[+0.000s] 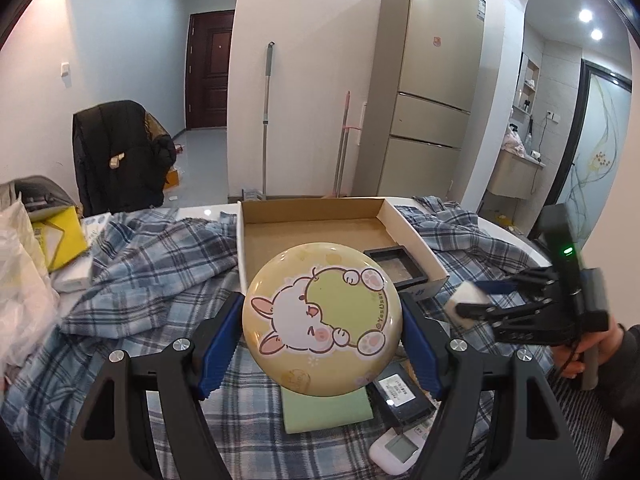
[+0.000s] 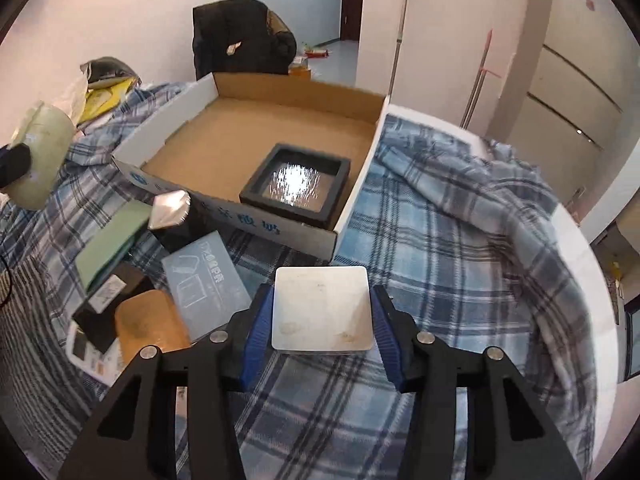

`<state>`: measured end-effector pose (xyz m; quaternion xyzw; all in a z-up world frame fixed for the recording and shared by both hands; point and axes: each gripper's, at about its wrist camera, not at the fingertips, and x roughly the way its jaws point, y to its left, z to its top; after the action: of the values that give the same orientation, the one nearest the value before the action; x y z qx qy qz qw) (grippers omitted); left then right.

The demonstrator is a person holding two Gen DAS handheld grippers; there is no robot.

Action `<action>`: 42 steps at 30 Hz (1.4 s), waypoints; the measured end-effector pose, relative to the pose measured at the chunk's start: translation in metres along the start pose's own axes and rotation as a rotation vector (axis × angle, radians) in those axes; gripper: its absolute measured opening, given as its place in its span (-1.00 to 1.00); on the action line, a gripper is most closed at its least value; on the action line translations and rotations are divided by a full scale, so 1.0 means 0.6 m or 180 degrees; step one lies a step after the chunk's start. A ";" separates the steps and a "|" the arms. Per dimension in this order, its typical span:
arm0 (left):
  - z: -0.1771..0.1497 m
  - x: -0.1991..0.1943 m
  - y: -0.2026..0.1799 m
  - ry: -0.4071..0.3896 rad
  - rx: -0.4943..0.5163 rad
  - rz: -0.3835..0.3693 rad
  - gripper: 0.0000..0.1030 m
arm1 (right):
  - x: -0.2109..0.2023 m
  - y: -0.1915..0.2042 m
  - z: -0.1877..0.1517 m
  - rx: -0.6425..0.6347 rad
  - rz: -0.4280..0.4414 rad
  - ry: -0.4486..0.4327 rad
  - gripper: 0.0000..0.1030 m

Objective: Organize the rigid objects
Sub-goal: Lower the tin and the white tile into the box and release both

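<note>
Left claw (image 1: 322, 344) clamped on round glossy tin (image 1: 320, 316), cartoon rabbit lid, rim print "Yes Usagi"-like, partly legible; held just before cardboard tray (image 1: 256, 216). Black square frame box (image 2: 296, 184) in tray's near right corner. Right claw (image 2: 320, 334) clamped on white square box (image 2: 320, 308), before tray, over plaid cloth (image 2: 440, 240).

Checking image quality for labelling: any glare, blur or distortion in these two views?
Right wrist view: strong glare on the black framed box in the cardboard tray, motion smear on the plaid cloth. Left wrist view: sharp, ceiling-light sheen on the round tin; fisheye bends the fridge.
</note>
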<state>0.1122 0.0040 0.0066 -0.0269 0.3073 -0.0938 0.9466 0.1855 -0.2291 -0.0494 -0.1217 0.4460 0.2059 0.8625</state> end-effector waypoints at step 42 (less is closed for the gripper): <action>0.058 0.258 0.047 0.0767 -0.0165 0.0129 0.49 | 0.036 0.030 0.159 0.0645 0.0028 -0.0437 -0.08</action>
<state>0.2600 0.0012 -0.0573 -0.0337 0.4217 -0.0692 0.9035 0.2571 -0.1702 -0.0129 -0.0176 0.4049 0.1714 0.8980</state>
